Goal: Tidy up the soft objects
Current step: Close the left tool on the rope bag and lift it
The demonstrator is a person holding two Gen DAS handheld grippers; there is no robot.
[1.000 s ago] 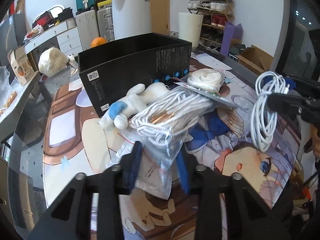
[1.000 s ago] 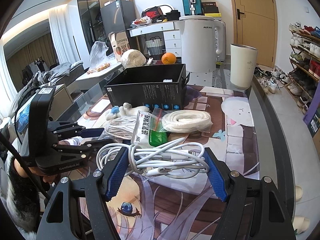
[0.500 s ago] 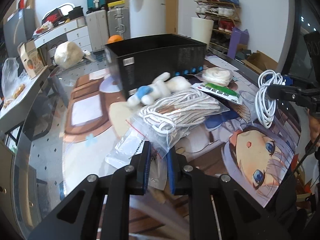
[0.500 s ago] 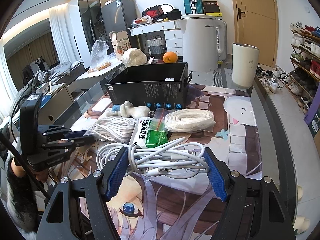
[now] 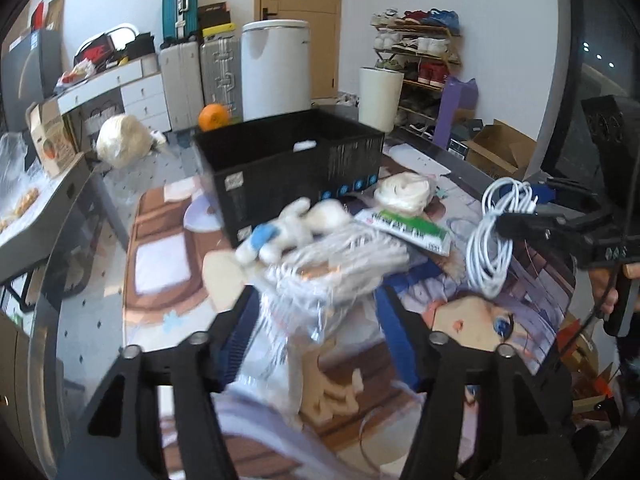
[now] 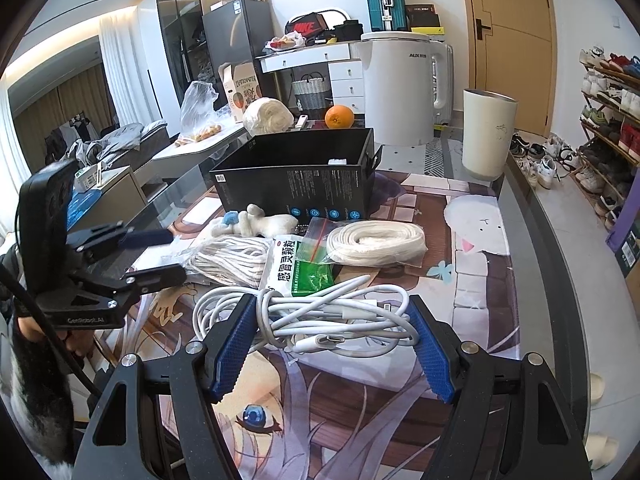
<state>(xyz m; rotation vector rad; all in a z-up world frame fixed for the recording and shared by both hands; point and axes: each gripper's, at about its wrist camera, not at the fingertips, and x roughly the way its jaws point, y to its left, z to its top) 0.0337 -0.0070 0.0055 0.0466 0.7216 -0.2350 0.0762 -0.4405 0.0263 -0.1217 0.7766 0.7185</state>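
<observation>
In front of the black box (image 6: 296, 184) on the counter (image 6: 476, 248): bagged rope (image 6: 230, 258), rope coil (image 6: 376, 242), plush toy (image 6: 256, 222) just beside the box. Right hand-held gripper (image 6: 332, 350) pinches the white cable bundle (image 6: 320, 318). Left hand-held gripper (image 5: 316, 336) jaws opening, bagged rope's corner between them, pads apart.

The white appliance (image 6: 400, 92) at twelve o'clock behind the worktop carries "AUX" in grey on its front. A red bag (image 6: 306, 28) on the dresser at eleven o'clock shows "NIKE". The white-and-green sachet (image 6: 298, 266) bears large Chinese characters. The left hand-held gripper (image 6: 156, 256) body reads roughly "GenRobot.AI".
</observation>
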